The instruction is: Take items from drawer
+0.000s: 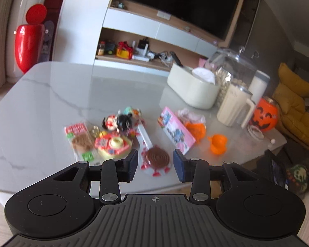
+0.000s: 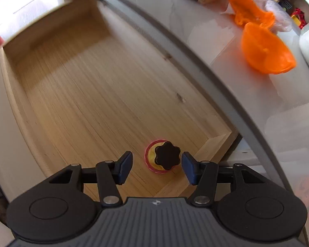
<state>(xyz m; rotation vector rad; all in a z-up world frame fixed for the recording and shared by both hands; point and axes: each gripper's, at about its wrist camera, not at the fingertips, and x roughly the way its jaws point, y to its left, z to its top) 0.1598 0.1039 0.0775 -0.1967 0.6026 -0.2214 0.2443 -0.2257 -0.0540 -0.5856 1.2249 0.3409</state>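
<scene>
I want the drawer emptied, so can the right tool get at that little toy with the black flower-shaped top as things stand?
Probably yes. The right tool is open above the toy, which sits alone on the drawer floor near a corner. The corner wall by one finger looks like the only tight spot.

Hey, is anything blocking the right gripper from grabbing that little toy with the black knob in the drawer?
Nothing visible. The right gripper is open, its jaws on either side of the toy, and the drawer floor around it is bare.
</scene>
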